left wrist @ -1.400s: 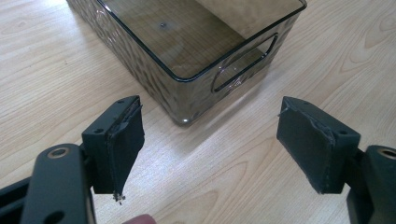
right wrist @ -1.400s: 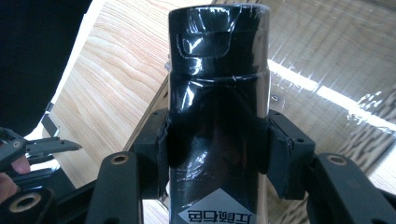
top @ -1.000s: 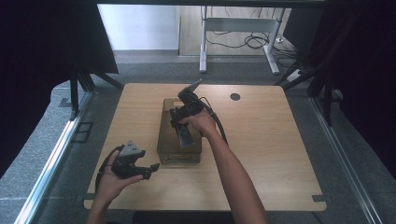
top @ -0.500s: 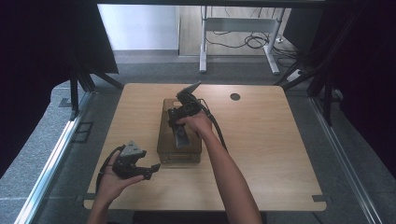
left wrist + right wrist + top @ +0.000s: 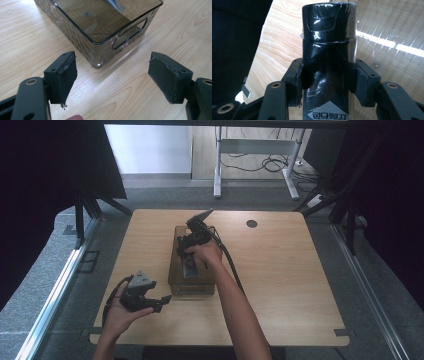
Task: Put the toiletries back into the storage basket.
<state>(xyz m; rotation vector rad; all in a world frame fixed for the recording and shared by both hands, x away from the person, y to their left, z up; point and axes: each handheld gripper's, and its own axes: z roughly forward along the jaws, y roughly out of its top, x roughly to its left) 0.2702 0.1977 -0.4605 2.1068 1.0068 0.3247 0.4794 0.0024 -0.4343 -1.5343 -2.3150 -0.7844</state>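
Lowered slightly into the bin (image 5: 175, 285), right gripper (image 5: 328, 75) clamps black bottle (image 5: 329, 37) between its jaws.

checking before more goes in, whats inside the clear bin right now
The right claw holds a black bottle over the smoky clear bin. The near end of its floor looks bare. The hand and bottle cover the rest.

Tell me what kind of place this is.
Probably a lab or recording booth rather than a home: a bare wooden table ringed by dark curtains, a metal frame along its side, and loose cables on the floor behind.
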